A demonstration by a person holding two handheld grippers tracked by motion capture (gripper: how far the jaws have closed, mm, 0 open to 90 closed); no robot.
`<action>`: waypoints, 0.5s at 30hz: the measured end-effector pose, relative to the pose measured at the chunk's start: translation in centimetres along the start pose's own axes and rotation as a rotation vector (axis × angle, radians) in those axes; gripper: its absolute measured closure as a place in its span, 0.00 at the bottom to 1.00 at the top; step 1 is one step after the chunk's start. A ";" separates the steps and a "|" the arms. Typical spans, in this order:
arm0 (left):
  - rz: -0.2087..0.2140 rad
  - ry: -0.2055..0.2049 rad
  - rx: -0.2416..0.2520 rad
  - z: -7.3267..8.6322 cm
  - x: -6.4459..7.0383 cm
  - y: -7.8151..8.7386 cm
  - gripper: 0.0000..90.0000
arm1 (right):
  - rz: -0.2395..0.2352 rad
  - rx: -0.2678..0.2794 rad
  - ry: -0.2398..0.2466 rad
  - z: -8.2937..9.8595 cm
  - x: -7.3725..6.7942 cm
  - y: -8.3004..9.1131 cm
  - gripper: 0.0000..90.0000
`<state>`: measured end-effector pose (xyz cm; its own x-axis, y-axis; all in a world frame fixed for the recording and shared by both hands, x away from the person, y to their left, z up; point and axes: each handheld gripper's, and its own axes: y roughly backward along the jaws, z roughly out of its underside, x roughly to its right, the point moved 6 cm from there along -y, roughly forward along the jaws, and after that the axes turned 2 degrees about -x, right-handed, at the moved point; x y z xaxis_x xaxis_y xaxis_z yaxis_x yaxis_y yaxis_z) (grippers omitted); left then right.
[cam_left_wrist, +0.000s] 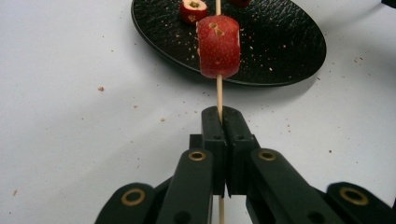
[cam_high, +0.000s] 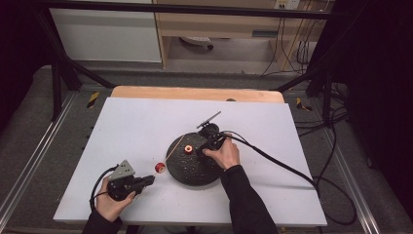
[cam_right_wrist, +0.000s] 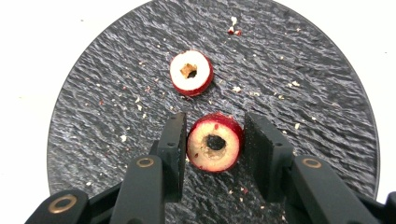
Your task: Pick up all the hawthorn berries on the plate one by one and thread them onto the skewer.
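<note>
Black plate (cam_high: 192,170) sits mid-tabletop; my left gripper (cam_high: 148,180) holds near the front-left corner. Left gripper view: jaws clamped on the thin, snappable skewer (cam_left_wrist: 218,91), 1 fruit piece (cam_left_wrist: 218,46) threaded. Right gripper view: jaws apart, flanking a soft cored piece (cam_right_wrist: 215,142); grip its sides gently.

The high view looks forward and down on the whole table (cam_high: 146,126) from afar. Each gripper view looks close along its own jaws, and all three share the black plate (cam_high: 181,171) (cam_left_wrist: 289,42) (cam_right_wrist: 93,116) ahead of them.
</note>
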<state>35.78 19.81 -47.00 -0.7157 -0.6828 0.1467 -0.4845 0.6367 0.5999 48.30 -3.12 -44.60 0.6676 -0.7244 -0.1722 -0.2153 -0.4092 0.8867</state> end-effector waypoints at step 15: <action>-0.003 0.000 0.007 -0.1 0.2 0.0 0.98 | -0.053 0.099 -0.012 0.4 -1.0 2.5 0.68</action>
<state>35.71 19.61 -46.92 -0.7144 -0.6846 0.1445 -0.4901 0.6370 0.5950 46.79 -3.60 -42.42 0.6712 -0.7069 -0.2232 -0.2501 -0.4994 0.8295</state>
